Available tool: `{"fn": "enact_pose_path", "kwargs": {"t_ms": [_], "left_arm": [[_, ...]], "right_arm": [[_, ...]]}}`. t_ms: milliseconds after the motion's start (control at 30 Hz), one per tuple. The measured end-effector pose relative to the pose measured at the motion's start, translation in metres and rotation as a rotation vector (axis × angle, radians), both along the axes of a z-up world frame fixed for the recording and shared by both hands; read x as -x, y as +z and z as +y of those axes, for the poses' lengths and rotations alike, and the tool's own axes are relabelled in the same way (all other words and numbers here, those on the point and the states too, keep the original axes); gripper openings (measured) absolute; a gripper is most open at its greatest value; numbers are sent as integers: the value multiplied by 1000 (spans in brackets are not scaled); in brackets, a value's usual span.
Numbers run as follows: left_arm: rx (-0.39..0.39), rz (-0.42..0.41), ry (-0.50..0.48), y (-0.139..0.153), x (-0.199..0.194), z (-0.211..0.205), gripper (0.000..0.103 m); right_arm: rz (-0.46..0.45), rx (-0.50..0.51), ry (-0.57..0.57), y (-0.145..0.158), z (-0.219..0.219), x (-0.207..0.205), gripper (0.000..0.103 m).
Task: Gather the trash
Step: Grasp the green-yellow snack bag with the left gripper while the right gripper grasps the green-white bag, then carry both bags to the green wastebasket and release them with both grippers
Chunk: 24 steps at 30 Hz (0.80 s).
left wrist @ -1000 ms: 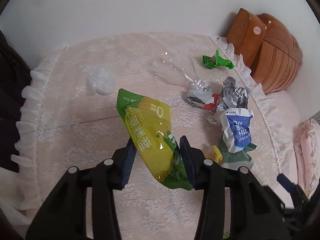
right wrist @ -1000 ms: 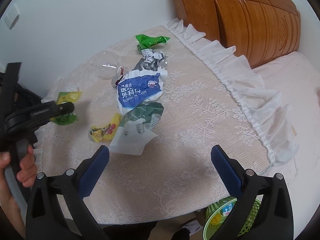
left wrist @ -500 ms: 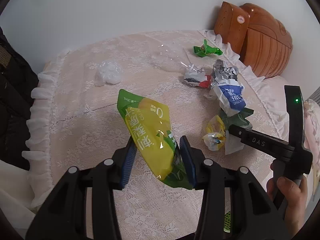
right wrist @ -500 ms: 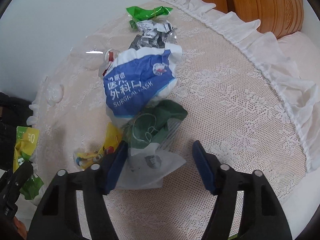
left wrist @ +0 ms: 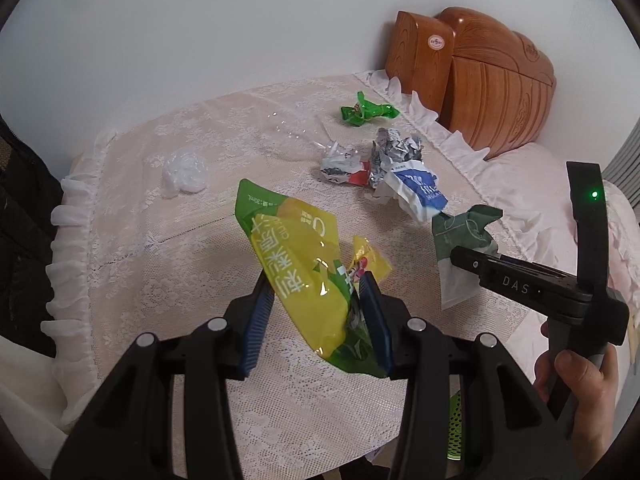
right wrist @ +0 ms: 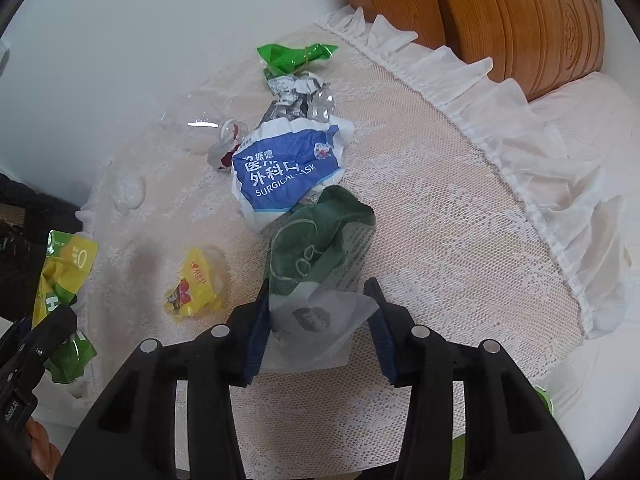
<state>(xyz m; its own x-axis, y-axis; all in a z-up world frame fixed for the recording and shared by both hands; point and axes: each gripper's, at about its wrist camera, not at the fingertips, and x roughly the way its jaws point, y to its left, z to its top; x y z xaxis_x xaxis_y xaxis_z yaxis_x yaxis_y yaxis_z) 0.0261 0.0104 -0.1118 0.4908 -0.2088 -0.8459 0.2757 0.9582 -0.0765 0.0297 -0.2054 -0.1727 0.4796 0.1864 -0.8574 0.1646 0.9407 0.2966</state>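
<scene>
Green-and-white wrapper (right wrist: 320, 280) sits between right gripper's (right wrist: 318, 328) closing jaws.

Both wrist cams look steeply down, close over the lace-covered worktop (left wrist: 168, 280), toward its far wall edge; 2 views share the blue-white mask packet (left wrist: 416, 190) (right wrist: 288, 168).

A home bedroom: carved wooden headboard (left wrist: 492, 88), pink bedding (left wrist: 532, 184), lace-frilled tablecloth (right wrist: 460, 208).

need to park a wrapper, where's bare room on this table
Bare lace cloth between the trash line and the white frill; also around the clear plastic wad. Crowded: green wrapper through surgical mask bag to dark green pouch.
</scene>
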Motion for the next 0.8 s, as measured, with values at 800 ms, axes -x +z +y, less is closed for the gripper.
{"fn": "enact_pose_path", "kwargs": {"t_ms": [800], "left_arm": [[68, -44, -400, 36, 135, -150, 43]], "right_arm": [[-116, 160, -175, 77, -96, 203, 47]]}}
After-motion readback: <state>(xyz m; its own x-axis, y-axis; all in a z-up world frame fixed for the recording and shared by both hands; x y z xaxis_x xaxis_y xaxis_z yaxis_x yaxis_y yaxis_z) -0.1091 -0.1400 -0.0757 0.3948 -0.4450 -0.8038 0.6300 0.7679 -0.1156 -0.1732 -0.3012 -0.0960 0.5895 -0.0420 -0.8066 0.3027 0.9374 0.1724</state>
